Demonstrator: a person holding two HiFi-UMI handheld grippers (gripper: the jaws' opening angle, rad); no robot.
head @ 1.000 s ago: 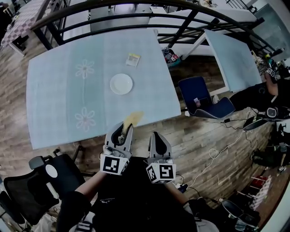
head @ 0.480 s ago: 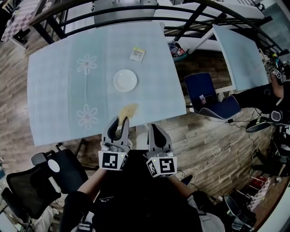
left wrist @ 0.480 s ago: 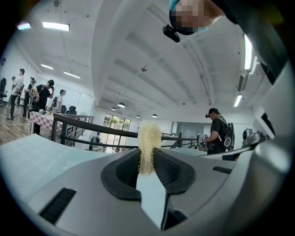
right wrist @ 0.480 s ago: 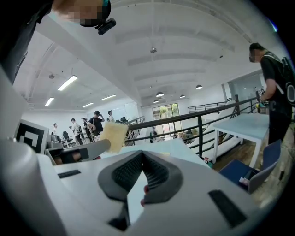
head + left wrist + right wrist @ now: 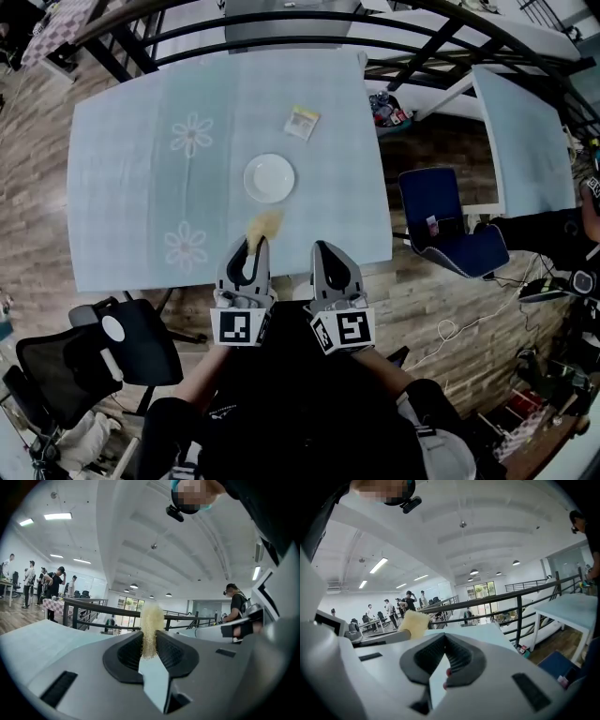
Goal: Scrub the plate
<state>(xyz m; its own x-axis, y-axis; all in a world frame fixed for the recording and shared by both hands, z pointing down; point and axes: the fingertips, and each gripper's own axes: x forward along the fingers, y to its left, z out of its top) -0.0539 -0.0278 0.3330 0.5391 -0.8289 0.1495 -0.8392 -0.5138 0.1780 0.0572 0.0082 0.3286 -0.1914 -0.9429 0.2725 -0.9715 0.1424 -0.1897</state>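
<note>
A white plate [image 5: 269, 178] lies near the middle of the light blue table [image 5: 131, 187]. My left gripper [image 5: 251, 247] is shut on a yellow sponge [image 5: 265, 226], which sticks out past its tips over the table's near edge, just short of the plate. In the left gripper view the sponge [image 5: 151, 625] stands pinched between the dark pads of the left gripper [image 5: 149, 638]. My right gripper [image 5: 327, 251] hovers beside it at the table's edge; its jaws meet with nothing in them [image 5: 444, 637]. The sponge [image 5: 413, 623] shows to its left.
A small yellow packet [image 5: 302, 123] lies on the table beyond the plate. A black railing [image 5: 281, 19] runs behind the table. A blue chair [image 5: 441, 220] stands at the right, a black office chair [image 5: 103, 361] at the near left, a second table [image 5: 530, 141] further right.
Both grippers have moved forward toward the table. The sponge now reaches over the near edge, closer to the plate. The left gripper still holds it.
</note>
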